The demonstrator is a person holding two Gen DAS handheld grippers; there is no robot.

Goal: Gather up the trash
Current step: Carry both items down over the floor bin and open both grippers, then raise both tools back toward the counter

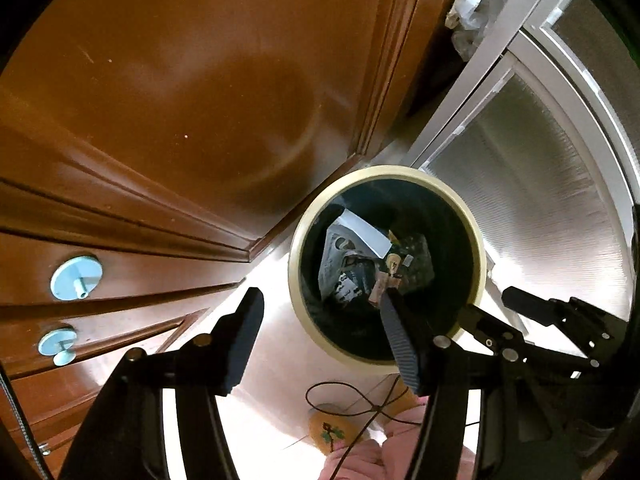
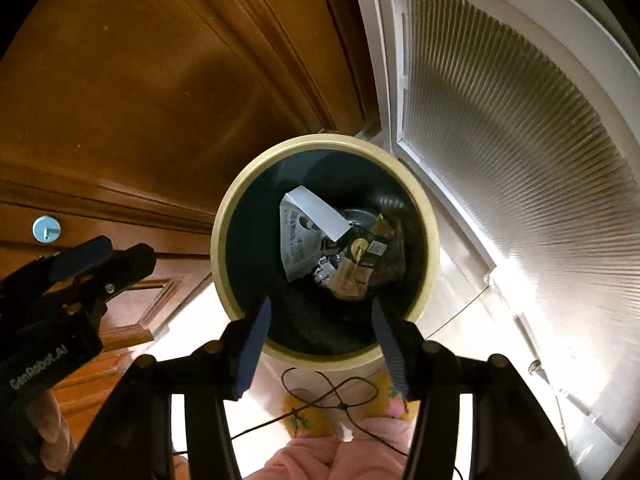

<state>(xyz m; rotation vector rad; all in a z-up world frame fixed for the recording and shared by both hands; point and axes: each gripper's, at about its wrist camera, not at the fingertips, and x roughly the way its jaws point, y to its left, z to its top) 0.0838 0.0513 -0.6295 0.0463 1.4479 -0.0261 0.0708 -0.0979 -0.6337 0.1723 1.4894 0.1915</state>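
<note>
1. Nearest of all is the left claw (image 1: 320, 340), pointing straight down with its jaws standing wide and nothing between them; its left finger hangs over the floor (image 1: 272, 344) and its right one over the bin (image 1: 388, 268).
2. To do this step well, I'd judge each claw should stay centred over the bin's mouth so that anything let go lands inside, not on the pale rim. The left claw sits a little off to the cabinet (image 1: 160, 120) side, so it has less margin.
3. Next along, the right claw (image 2: 320, 344) also points down, jaws apart and empty, both fingertips just inside the bin's near edge.
4. Trash (image 2: 320, 232) lies at the bottom of the bin: a creased white sheet with print, a folded white strip across it, and dark and tan wrappers on its right. It looks light and loose, likely to shift if touched.
5. The bin is round, dark inside with a cream rim, and stands on the floor in the corner between the cabinet and a ribbed glass door (image 2: 520, 140).
6. A thin black cord (image 2: 340, 400) loops below the claws, near yellow slippers (image 2: 300, 420); I'd keep it out of the bin.
</note>
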